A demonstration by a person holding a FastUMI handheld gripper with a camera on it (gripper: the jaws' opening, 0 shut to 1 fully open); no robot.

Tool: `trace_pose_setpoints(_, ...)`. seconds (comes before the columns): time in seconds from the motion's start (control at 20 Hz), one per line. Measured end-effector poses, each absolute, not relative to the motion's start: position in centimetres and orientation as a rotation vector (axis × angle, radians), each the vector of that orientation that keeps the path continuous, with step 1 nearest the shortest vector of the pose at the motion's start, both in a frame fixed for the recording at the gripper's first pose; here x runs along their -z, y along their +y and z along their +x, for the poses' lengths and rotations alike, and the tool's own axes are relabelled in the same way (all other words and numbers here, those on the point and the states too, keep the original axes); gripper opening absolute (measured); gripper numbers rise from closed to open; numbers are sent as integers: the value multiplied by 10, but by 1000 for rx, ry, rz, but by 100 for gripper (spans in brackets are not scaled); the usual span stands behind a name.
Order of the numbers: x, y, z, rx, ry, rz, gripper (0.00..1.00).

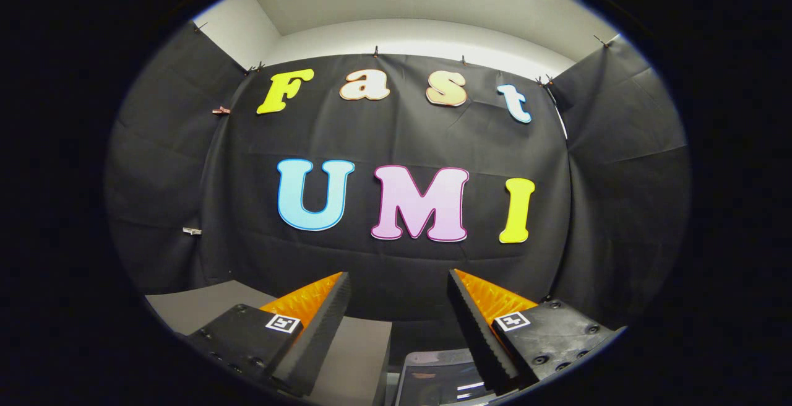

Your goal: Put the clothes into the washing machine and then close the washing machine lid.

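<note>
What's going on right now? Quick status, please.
Gripper open, fingers spread, holding nothing, aimed at the black cloth wall. Glossy lid-like surface low between the fingers, likely the washer. Grey tabletop alongside.

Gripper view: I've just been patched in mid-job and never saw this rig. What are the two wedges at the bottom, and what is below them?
A person carries hand-held tongs, and the camera rides on them, looking forward along the two fingers. Those wedges are the fingers: they stand apart, open, with nothing between them. Ahead is the booth's black cloth wall. Beneath the fingers lies a grey surface, and between them, lower down, a glossy dark panel; it may be the washing machine's lid, but I cannot tell. I cannot pick out any clothes here.
</note>
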State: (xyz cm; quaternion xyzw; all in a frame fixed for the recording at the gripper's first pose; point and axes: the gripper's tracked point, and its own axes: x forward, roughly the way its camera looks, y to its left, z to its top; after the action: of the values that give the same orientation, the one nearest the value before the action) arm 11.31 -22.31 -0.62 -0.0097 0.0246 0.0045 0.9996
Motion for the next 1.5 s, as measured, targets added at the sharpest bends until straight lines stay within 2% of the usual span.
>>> trace_pose_setpoints(1.5, 11, -224, 113, 5, 73, -42, 98)
